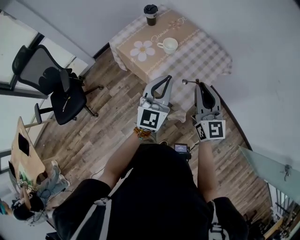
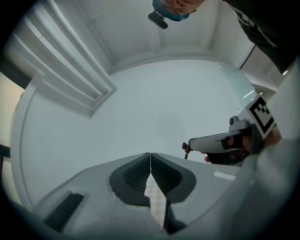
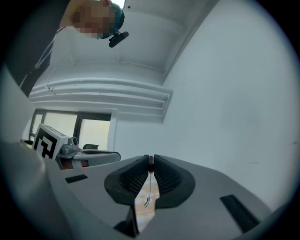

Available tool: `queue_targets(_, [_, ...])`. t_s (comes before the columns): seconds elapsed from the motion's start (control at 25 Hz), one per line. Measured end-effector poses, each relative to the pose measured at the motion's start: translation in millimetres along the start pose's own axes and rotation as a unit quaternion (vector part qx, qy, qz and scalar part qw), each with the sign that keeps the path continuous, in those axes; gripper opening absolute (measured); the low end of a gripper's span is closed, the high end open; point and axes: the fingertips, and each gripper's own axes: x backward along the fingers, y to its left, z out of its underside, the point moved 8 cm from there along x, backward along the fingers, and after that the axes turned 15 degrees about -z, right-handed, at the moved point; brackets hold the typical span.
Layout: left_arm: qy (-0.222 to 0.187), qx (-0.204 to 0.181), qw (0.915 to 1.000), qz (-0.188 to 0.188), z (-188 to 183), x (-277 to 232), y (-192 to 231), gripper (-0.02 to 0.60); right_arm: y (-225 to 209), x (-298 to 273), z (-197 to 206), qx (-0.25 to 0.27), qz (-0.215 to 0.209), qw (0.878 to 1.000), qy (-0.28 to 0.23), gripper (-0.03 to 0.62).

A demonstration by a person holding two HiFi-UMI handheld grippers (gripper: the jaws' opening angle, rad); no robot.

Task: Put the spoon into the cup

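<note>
A white cup [image 1: 168, 45] stands on a small table with a checked cloth [image 1: 206, 56], far ahead of both grippers. My right gripper [image 1: 198, 83] is shut on a thin metal spoon [image 1: 188, 81], held in the air short of the table's near edge. In the right gripper view the spoon [image 3: 149, 187] hangs down between the closed jaws, handle end pinched at the fingertips [image 3: 150, 161]. My left gripper [image 1: 166, 78] is shut with nothing in it, level beside the right one. In the left gripper view its jaws [image 2: 150, 154] meet, and the right gripper [image 2: 218, 140] shows to the side.
A black lidded cup [image 1: 150, 14] stands at the table's far edge, and a brown flower mat [image 1: 145, 49] lies under the white cup. A black office chair [image 1: 61, 86] is on the wooden floor at left. White walls close in the right side.
</note>
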Motion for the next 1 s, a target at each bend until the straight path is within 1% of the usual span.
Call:
queue_targets(0.08, [0.003,0.004,1.0000,0.003,3,-13,10,0.017,-7,-16,2,-0.004,0.005,1.000,0.004,0.035])
queue_targets(0.2, [0.001,0.000,1.0000,0.010,8,-37,26,0.017,-18,-40,3,-0.007,0.010,1.000,0.006,0.035])
queue_targets(0.32, [0.003,0.011,0.9998,0.014,13,-57,45,0.017,-27,-67,8,-0.003,0.017,1.000,0.018,0.035])
queue_targets(0.4, [0.003,0.016,0.9997,0.017,17,-72,58,0.017,-33,-87,11,0.006,0.026,0.999,0.026,0.035])
queue_targets(0.48, [0.006,0.014,0.9997,0.020,19,-86,70,0.017,-40,-105,14,0.014,0.039,0.999,0.032,0.035])
queue_targets(0.64, [0.003,0.024,0.9993,0.027,23,-114,95,0.017,-54,-141,19,0.019,0.058,0.998,0.035,0.035])
queue_targets(0.84, [-0.001,0.031,0.9987,0.040,30,-139,109,0.017,-68,-167,17,0.021,0.080,0.996,0.022,0.035])
queue_targets(0.92, [0.000,0.037,0.9984,0.043,33,-146,109,0.017,-73,-171,15,0.024,0.084,0.996,0.020,0.035])
queue_targets(1.0, [0.000,0.035,0.9982,0.048,35,-153,108,0.017,-81,-175,14,0.028,0.084,0.996,0.018,0.035])
